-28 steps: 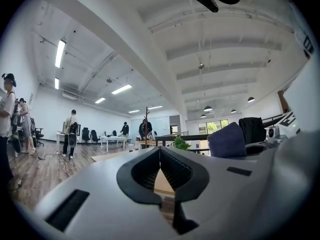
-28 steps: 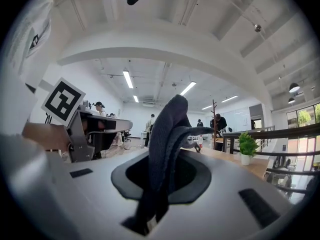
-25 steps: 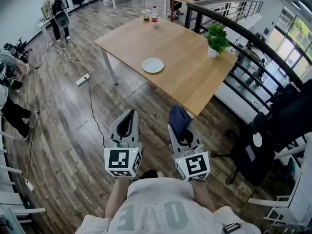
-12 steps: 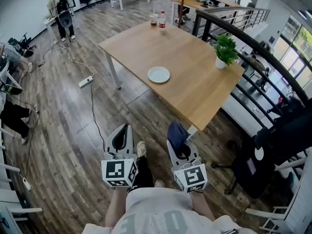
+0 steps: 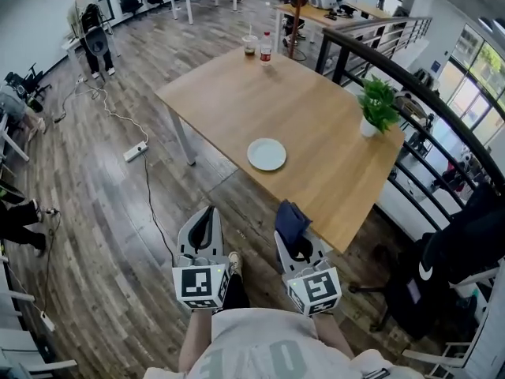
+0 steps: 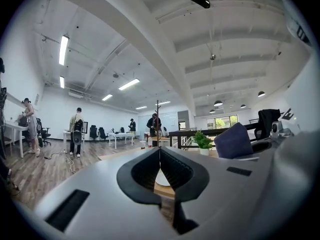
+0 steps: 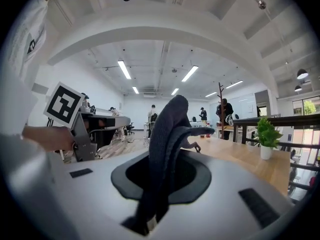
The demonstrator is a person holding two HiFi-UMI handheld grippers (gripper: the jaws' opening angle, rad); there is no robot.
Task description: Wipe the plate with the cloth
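Closer now, the table [image 5: 316, 125] and plate [image 5: 267, 154] sit lower in the head view than a second ago. We risk tripping on the cable [image 5: 147, 176] that crosses the wood floor [image 5: 95, 212] at left. The folded cloth [image 5: 290, 214] could also slip before it reaches the plate at mid-frame. Our right gripper [image 5: 293, 229] clamps the cloth; our left gripper [image 5: 207, 212] is closed and empty. The tabletop is smooth wood, with a plant [image 5: 377, 105] at right and a bottle [image 5: 266, 47] at the top, in an open office.

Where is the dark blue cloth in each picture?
Head view: cloth low, right of centre.
Left gripper view: cloth right of centre.
Right gripper view: cloth dead centre, clamped in the jaws.
Shared landmark: the potted plant.
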